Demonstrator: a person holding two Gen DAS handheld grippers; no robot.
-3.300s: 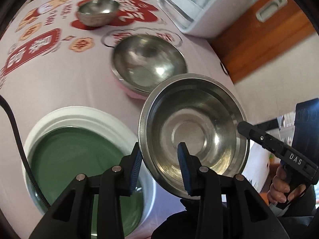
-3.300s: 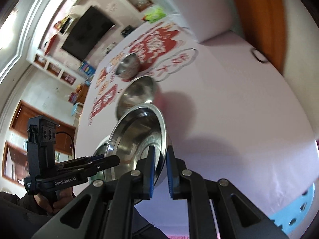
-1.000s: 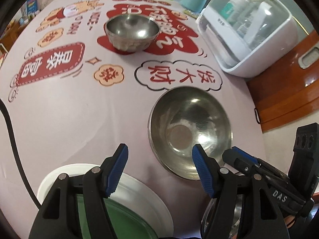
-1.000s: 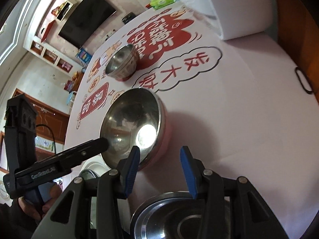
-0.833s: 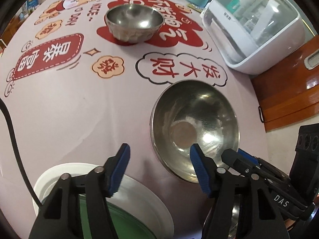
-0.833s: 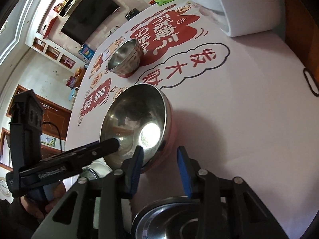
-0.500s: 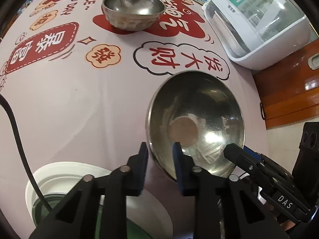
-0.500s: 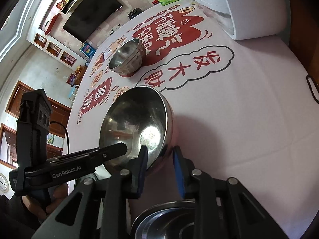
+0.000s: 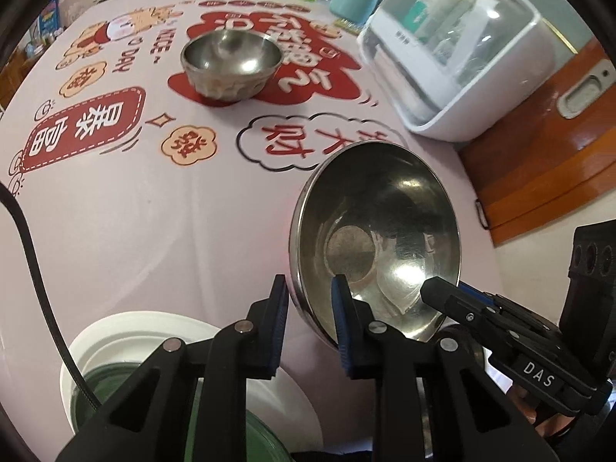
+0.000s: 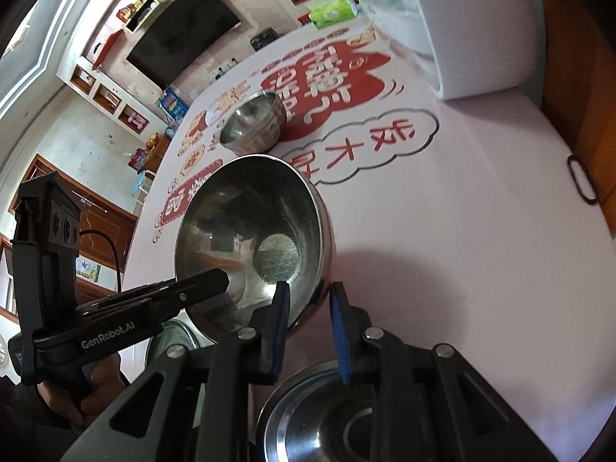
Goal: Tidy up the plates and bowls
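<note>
Left wrist view: the large steel bowl [image 9: 377, 238] sits tipped up at the near edge of the surface [image 9: 154, 211], its mouth turned toward the camera. The left claw [image 9: 310, 285] has just been closing and now pinches the bowl's near-left rim, one pad inside and one outside. In the right wrist view the right claw [image 10: 310, 290] has also just been closing, with the near-right rim between its pads. Whether the base is clear of the surface I cannot tell.

The step looks like a two-handed lift toward the wide steel dish [image 10: 346, 423] lying just below the right claw. To do it well, both hands should probably rise together and level the bowl, since a thin polished rim can slip or twist under uneven pull. The green plate [image 9: 115, 342] lies near on the left, and the small bowl [image 9: 231, 61] stands well apart.
</note>
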